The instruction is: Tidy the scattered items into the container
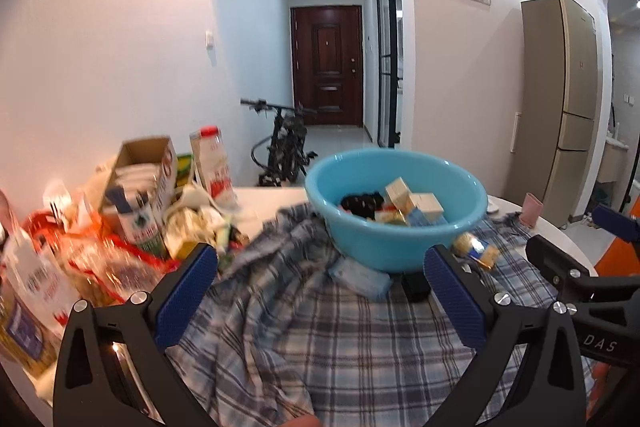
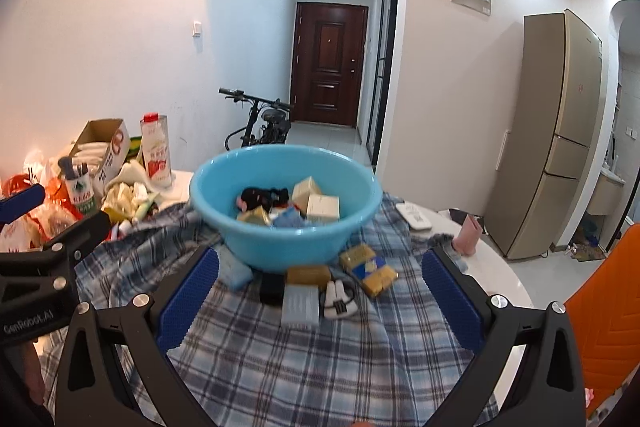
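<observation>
Your left gripper [image 1: 320, 291] hung over the plaid cloth [image 2: 320, 355] with its jaws spread wide and nothing between the blue pads [image 1: 188, 291]. Your right gripper [image 2: 320, 291] was the same: fingers released, empty, held above the cloth on the near side of the basin.

The light blue basin [image 2: 286, 239] sat on the cloth, straight ahead of both grippers. Inside it lay a black item [image 2: 260, 197], two cream boxes [image 2: 322, 207], a yellowish packet [image 2: 254, 217] and something blue [image 2: 289, 219].

Loose items lay on the cloth, close against the basin's near side:
- a pale blue packet [image 2: 236, 273], touching the basin's left foot
- a small black box [image 2: 272, 289]
- a tan box [image 2: 308, 275], just beside the black one
- a grey ridged box [image 2: 301, 305], in front of the tan box
- a white and black item [image 2: 339, 301], just right of the grey box; what it was could not be told
- a yellow and blue packet [image 2: 368, 269], tilted, furthest right

At the far left, a heap of groceries [image 2: 80, 195] with a milk carton [image 2: 156, 151] standing upright. A pink cup [image 2: 468, 235] stood at the table's right edge. An orange chair [image 2: 604, 307] was to your right.
</observation>
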